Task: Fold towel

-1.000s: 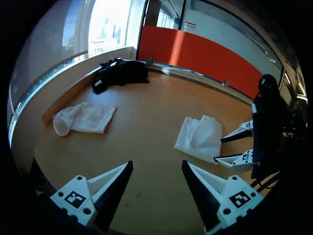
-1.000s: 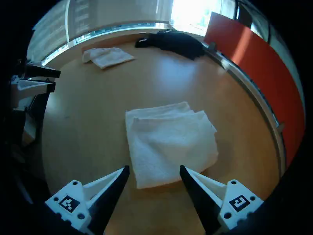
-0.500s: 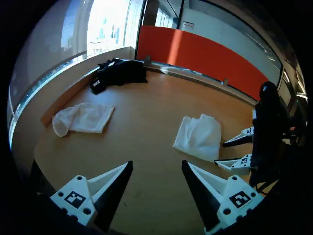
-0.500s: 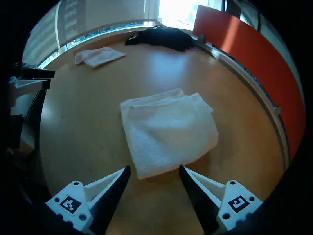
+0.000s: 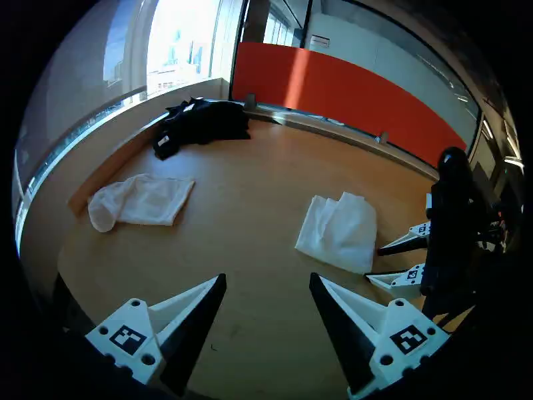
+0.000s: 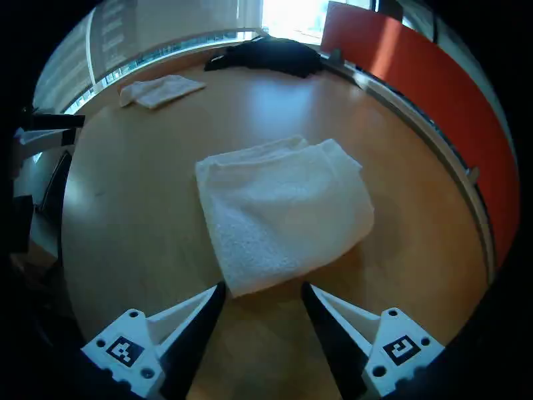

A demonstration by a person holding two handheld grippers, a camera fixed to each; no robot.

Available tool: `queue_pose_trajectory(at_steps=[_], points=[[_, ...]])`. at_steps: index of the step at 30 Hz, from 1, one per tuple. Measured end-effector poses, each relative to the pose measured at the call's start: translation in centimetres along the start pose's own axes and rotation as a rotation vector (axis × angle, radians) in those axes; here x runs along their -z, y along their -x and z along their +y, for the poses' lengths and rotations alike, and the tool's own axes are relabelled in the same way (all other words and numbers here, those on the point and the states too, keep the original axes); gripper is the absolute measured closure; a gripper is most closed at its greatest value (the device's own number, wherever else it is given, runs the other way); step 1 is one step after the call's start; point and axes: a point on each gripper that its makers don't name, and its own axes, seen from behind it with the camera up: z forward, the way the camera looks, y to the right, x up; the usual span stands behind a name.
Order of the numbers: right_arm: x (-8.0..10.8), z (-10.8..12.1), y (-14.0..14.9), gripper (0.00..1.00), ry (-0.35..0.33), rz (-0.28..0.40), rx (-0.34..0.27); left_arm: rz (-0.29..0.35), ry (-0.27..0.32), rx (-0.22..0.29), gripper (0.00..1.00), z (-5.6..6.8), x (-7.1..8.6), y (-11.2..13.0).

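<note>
Towel fold check: right gripper (image 6: 263, 285) at near edge of folded towel (image 6: 283, 213) on wooden table (image 6: 133, 200).

Left gripper view: left gripper (image 5: 266, 277) fingers apart, clamping nothing, well back from folded towel (image 5: 338, 230) lying ahead and to the right; right gripper (image 5: 374, 263) just beside its near-right edge, plainly the nearer hand. Crumpled towel (image 5: 136, 200) and black garment (image 5: 203, 123) far left, well apart. Right gripper view: fingers apart, empty, tips flanking the towel's near corner; longer side roughly across the view, slightly tilted. Contact between tips and cloth not determinable; lower layers hidden under the fold.
</note>
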Motion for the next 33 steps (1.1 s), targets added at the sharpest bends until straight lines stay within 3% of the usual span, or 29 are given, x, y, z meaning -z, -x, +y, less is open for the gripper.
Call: queue_pose_trajectory(at_steps=[10,20,27,31,33], points=[[0.1,0.2,0.4,0.44,-0.001,0.005,-0.012,0.000,-0.001,-0.003,0.07,0.0,0.0,-0.1],[0.5,2.5,1.1,0.44,0.054,0.000,-0.037,0.001,-0.001,-0.007,0.07,0.0,0.1,-0.1],[0.6,2.6,1.2,0.44,0.047,-0.004,-0.040,0.000,0.001,-0.009,0.07,0.1,0.1,0.0],[0.4,2.3,1.3,0.69,0.041,-0.008,-0.034,0.000,0.002,-0.010,0.07,0.2,0.2,0.0],[0.3,2.2,1.4,0.75,0.040,-0.010,-0.034,0.000,0.002,-0.010,0.07,0.2,0.2,0.0]])
